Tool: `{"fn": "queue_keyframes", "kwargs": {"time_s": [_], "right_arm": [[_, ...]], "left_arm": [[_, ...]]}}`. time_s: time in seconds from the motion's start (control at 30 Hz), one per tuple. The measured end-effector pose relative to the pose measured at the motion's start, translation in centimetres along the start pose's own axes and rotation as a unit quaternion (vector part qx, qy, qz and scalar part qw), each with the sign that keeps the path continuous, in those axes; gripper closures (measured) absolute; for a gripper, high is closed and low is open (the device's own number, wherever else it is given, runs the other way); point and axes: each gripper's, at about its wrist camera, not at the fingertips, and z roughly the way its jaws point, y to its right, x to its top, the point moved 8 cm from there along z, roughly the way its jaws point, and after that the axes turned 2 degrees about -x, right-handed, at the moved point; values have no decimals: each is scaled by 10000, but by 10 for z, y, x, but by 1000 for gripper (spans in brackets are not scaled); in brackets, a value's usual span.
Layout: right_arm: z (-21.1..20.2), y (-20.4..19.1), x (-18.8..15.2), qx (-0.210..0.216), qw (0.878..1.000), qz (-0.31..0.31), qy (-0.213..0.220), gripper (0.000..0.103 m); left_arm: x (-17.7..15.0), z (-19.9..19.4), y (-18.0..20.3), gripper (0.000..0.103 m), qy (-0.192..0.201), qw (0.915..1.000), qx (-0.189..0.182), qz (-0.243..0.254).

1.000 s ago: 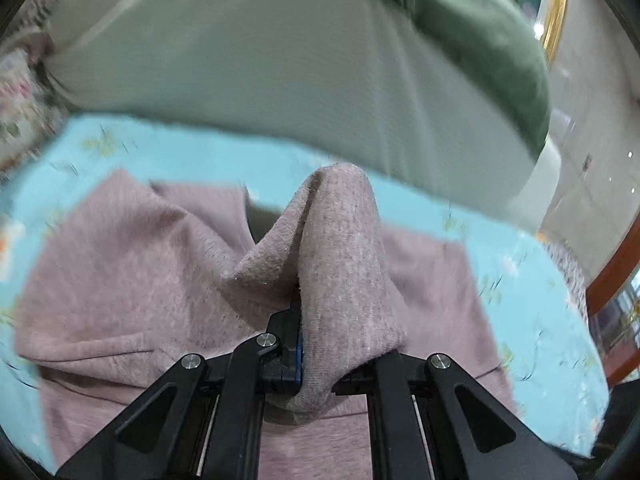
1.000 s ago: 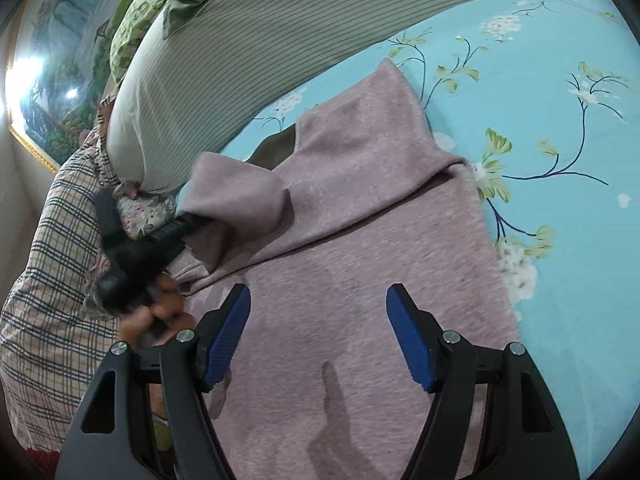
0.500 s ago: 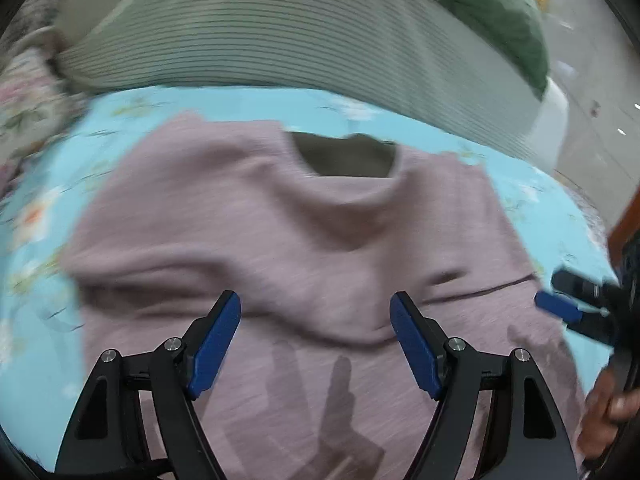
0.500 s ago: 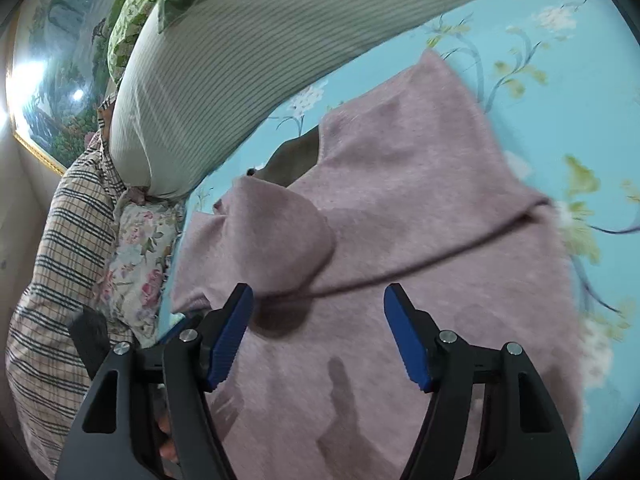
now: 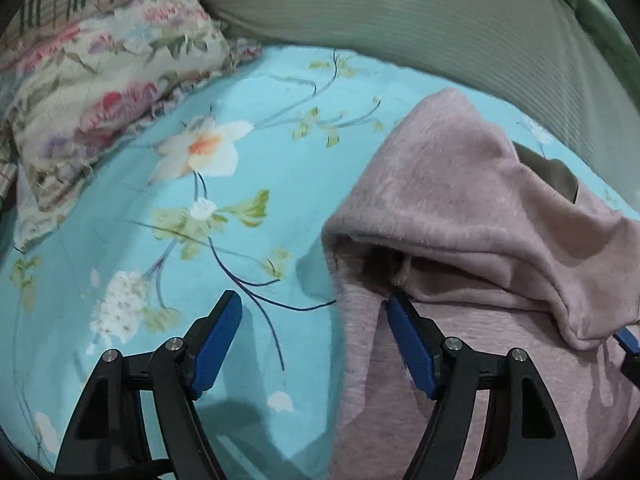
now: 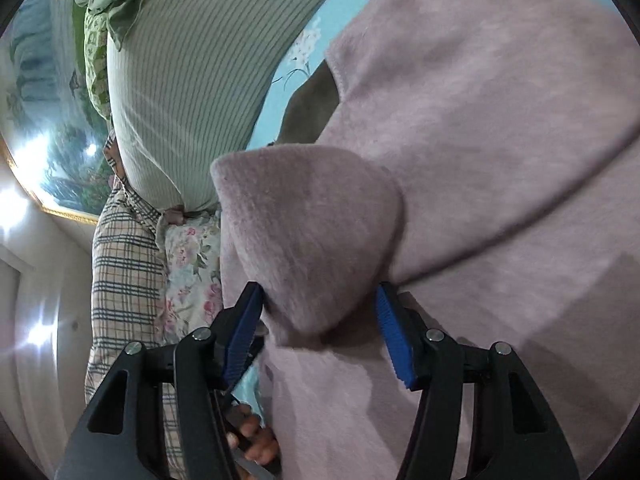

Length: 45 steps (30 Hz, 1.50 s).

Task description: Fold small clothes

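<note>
Risk first: in the left wrist view, we see the left gripper standing apart and empty astride the left edge of the pink sweater, which lies on the floral bedsheet near the striped pillow. Closing here may pinch sheet with fabric.

In the right wrist view, the right gripper also stands apart, its blue pads flanking the folded-over sleeve. We judge a shallow bite may let the sleeve slip out and unfold.
</note>
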Motion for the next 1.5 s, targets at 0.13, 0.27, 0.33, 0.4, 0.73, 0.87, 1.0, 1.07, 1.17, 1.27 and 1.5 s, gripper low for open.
{"fn": "queue_keyframes", "kwargs": {"time_s": [0.13, 0.27, 0.33, 0.4, 0.73, 0.87, 1.0, 1.07, 1.17, 1.27, 1.5], "right_arm": [[-8, -21, 20, 44, 9985, -146, 534, 88], [-74, -66, 40, -477, 9767, -1329, 1617, 89], [-101, -75, 49, -1193, 9516, -1982, 2023, 89], [-100, -55, 57, -1767, 9444, -2075, 1839, 89], [-88, 38, 59, -2407, 9568, -1012, 1275, 78], [-145, 28, 56, -2929, 9262, -831, 2223, 49], [-134, -27, 42, -2050, 9463, -1591, 1930, 45], [-90, -60, 31, -1615, 9577, -2098, 1131, 41], [-15, -106, 22, -824, 9604, -2660, 43, 23], [55, -137, 30, -594, 9481, -3048, -685, 19], [192, -139, 23, -1143, 8767, -3507, -3089, 18]], "left_arm": [[7, 4, -2, 33, 16, 9999, 102, -119], [16, 9, -12, 39, 64, 9994, 154, -290], [16, 11, -12, 39, 68, 9994, 157, -289], [13, 13, -11, 38, 67, 9996, 161, -240], [0, 3, 0, 38, 103, 9992, 375, 122], [-4, 0, -5, 37, 121, 9994, 310, -14], [-5, -2, -6, 37, 194, 9992, 338, -60], [-6, -2, -6, 37, 225, 9991, 353, -89], [-6, -4, -9, 37, 252, 9989, 335, -207], [-8, -6, -14, 35, 268, 9987, 248, -364], [-9, -6, -18, 34, 428, 9977, 63, -517]]}}
